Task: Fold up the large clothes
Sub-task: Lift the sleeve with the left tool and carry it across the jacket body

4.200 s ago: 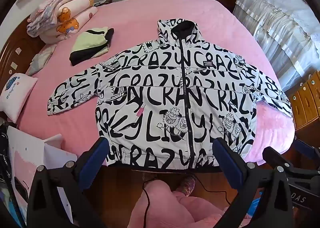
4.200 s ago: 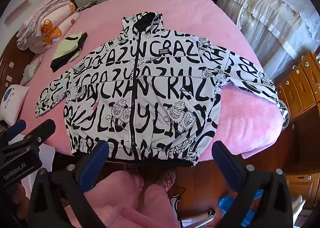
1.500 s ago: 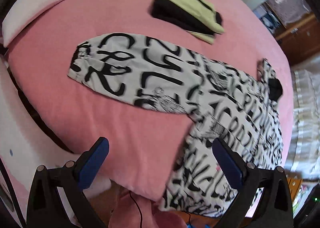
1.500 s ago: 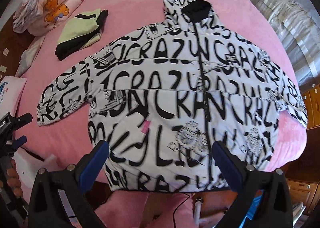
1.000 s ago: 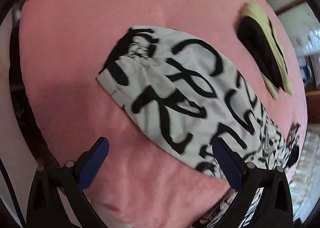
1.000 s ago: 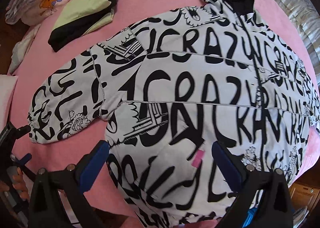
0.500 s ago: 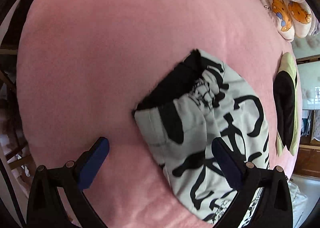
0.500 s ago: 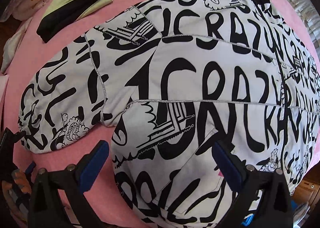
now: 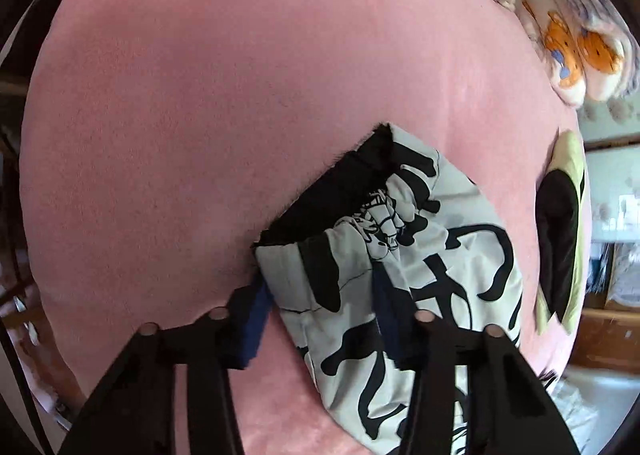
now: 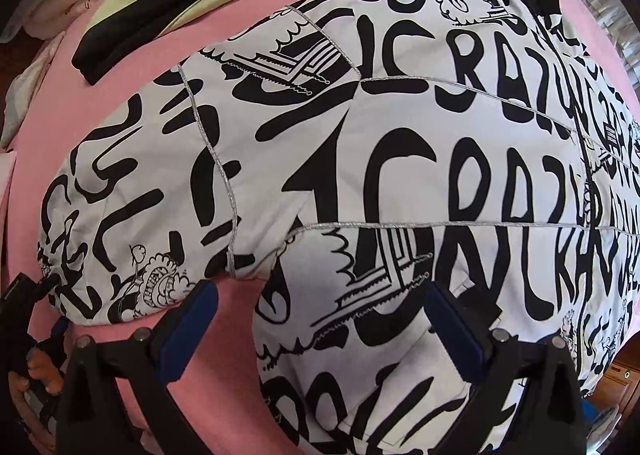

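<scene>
Closing on the sleeve cuff [image 9: 320,275], the left gripper [image 9: 320,307] points steeply down at the bed [image 9: 200,95], its blue pads either side of the gathered white-and-black fabric; one pad lies against the cuff's outer edge, the other is partly sunk behind a fold, so whether both already press the cloth is hard to tell. In the right wrist view only a sliver of that tool and a few fingertips [image 10: 40,371] of the hand carrying it show at the lower left edge, beside the sleeve end.

The right gripper [image 10: 320,331] points straight down with its jaws spread wide, holding nothing. It hangs over the jacket [image 10: 400,175] near the armpit, one pad above bare pink sheet just below the sleeve, the other above the chest panel.

The jacket lies flat, front up, across the pink bed; its far sleeve and hem are cut off by the frame. A folded green-and-black garment [image 10: 160,3] sits apart near the top, next to stacked bedding [image 9: 576,51] that the lens distorts.
</scene>
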`<act>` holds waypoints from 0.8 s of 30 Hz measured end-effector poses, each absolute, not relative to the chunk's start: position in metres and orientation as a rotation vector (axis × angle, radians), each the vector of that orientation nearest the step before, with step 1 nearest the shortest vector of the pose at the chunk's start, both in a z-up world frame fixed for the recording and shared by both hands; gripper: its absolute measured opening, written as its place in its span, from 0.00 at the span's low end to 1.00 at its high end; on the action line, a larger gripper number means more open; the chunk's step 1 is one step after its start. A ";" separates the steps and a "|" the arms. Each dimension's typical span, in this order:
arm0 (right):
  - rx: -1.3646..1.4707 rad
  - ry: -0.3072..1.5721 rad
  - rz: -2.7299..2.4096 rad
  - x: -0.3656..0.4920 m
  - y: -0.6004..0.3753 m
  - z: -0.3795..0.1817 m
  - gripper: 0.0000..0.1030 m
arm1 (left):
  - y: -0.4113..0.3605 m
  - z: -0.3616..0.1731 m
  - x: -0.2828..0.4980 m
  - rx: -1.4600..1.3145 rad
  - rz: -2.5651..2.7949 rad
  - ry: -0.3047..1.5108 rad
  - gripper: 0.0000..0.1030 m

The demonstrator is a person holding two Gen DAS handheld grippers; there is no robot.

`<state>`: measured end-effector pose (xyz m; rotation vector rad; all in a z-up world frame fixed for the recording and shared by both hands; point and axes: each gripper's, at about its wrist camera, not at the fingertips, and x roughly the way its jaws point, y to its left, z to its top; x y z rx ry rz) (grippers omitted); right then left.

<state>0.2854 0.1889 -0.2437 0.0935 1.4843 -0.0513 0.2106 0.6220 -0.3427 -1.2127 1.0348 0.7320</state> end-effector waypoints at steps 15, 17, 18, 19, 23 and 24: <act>0.163 1.483 -0.067 0.322 0.176 -0.272 0.99 | 0.596 -0.289 0.227 -1.157 0.598 0.876 0.10; 0.159 1.478 -0.050 0.324 0.174 -0.271 0.99 | 0.584 -0.268 0.237 -1.076 0.555 0.850 0.10; 0.158 1.479 -0.041 0.324 0.173 -0.271 0.99 | 0.583 -0.258 0.235 -1.049 0.531 0.836 0.10; 0.157 1.481 -0.032 0.321 0.171 -0.270 0.99 | 0.577 -0.249 0.239 -1.015 0.508 0.820 0.10; 0.181 1.486 0.002 0.317 0.159 -0.263 0.99 | 0.537 -0.212 0.263 -0.914 0.394 0.757 0.10; 0.186 1.484 0.008 0.316 0.154 -0.262 0.99 | 0.527 -0.204 0.269 -0.901 0.365 0.743 0.10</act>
